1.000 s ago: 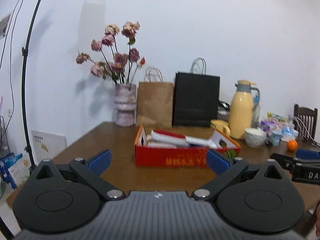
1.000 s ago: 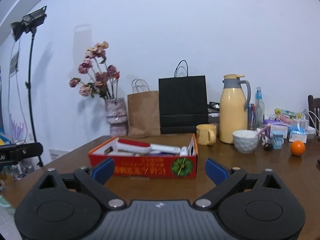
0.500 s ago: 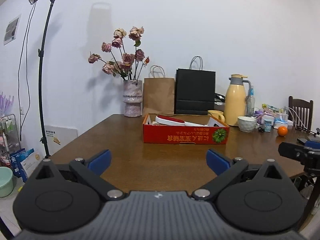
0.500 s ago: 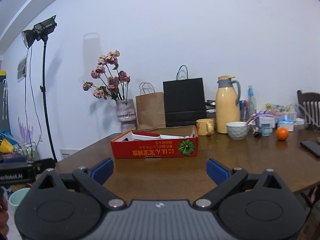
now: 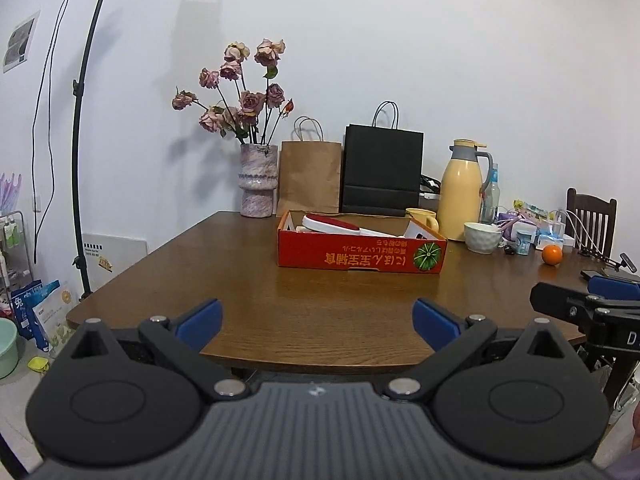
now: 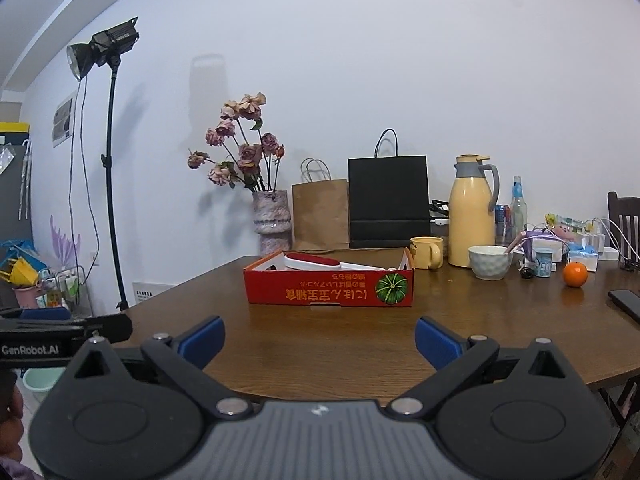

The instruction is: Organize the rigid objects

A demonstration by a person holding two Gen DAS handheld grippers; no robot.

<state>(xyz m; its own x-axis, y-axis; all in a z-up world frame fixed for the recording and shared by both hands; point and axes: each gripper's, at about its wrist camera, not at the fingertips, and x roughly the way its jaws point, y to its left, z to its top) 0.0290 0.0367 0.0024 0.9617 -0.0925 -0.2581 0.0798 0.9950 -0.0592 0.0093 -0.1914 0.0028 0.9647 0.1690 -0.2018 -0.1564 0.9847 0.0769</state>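
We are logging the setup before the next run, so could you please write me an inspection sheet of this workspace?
Surface: brown wooden table, bare in front.
Job's things: red box mid-table holds a red and white brush and other white items, hard to tell apart.
Clutter: vase, brown bag, black bag, thermos, mug, bowl, orange, phone, small packets at far right.
Grippers: left gripper and right gripper both open, empty, at the near edge.
Cables: white ones by the chair; a lamp lead down the wall.
Surroundings: studio lamp on a stand, white wall, floor items at left.
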